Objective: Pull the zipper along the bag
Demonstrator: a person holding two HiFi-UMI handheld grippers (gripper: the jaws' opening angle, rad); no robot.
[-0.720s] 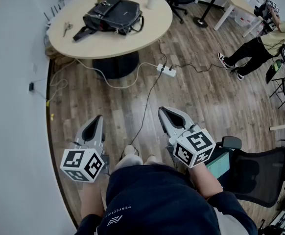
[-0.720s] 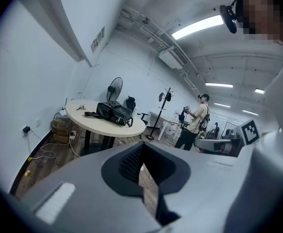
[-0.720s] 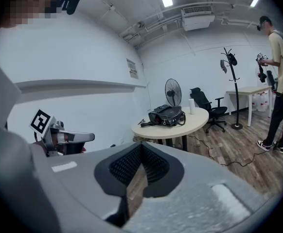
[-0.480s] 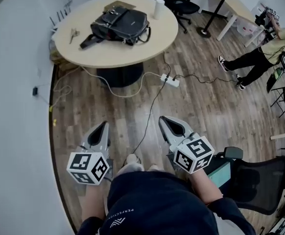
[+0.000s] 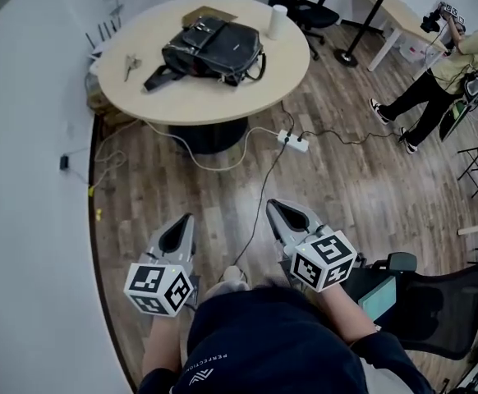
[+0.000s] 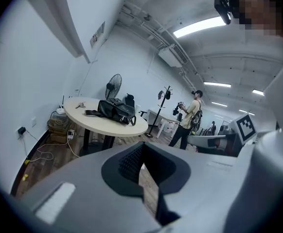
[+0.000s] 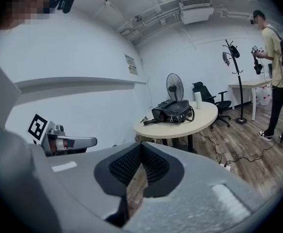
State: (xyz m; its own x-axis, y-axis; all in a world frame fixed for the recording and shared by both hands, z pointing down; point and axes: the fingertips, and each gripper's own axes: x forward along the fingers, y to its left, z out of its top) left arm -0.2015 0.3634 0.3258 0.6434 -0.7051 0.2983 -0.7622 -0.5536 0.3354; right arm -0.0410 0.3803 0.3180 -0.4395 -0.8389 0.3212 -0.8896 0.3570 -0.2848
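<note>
Approach stage only: the black bag point(image 5: 214, 49) sits on the round table point(image 5: 181, 109), well away. Left gripper point(image 5: 183, 226) and right gripper point(image 5: 278, 212) are both pinched closed, empty. Next, I'd guess: get close, open 1, find the zipper pull.

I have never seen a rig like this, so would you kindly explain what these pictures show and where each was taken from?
There is no robot here: a person holds a two-jaw gripper in each hand. The top-down picture comes from a camera on their head and shows the left gripper and the right gripper, each carrying a marker cube. The other two pictures come from cameras riding on the grippers, looking along their jaws. Both grippers are shut and hold nothing. Ahead stands a round table with a black bag and a white cup on it; the grippers are well short of it.
</note>
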